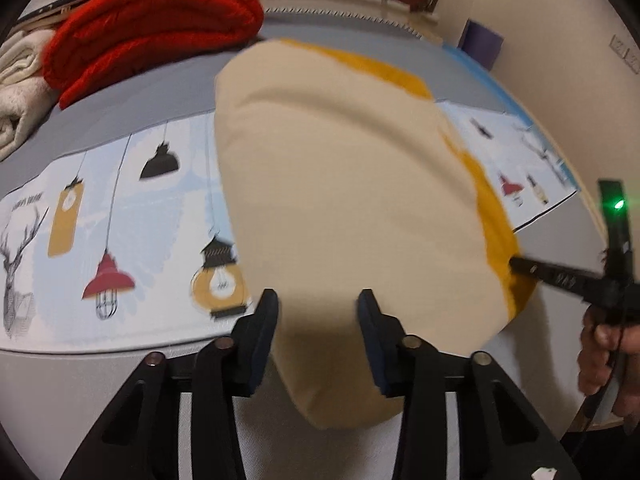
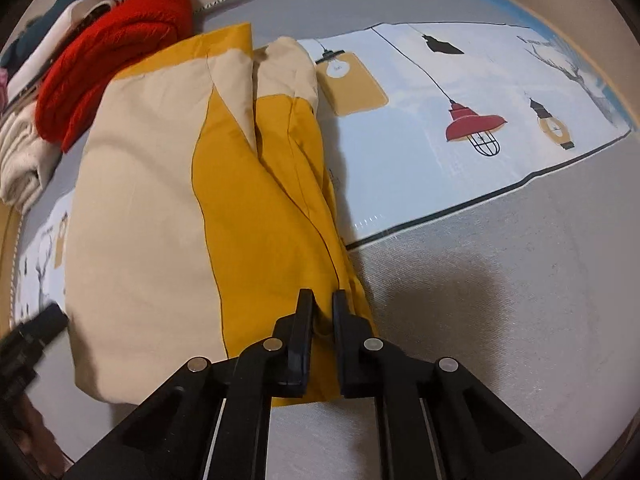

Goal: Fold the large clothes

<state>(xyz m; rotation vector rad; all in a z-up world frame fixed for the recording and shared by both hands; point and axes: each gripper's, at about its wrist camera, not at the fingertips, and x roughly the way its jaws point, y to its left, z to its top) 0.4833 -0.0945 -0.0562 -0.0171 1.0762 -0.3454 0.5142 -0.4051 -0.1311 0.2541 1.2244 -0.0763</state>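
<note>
Left tongs (image 1: pixel 318 304) wide around beige-and-yellow garment (image 2: pixel 168 184), right tongs (image 2: pixel 323 300) pinching its yellow edge, lamp-print mat (image 2: pixel 460 152) beneath

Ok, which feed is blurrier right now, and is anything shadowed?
Left wrist view: motion blur smears the beige and yellow cloth and the lamp-print mat; the left gripper straddles the cloth. Right wrist view: sharper; the right gripper pinches the yellow edge, with a soft shadow on the grey bed. Both bend at the rim.

left view motion-blurred | left tool (image 2: pixel 28 340) cut off by frame edge
</note>
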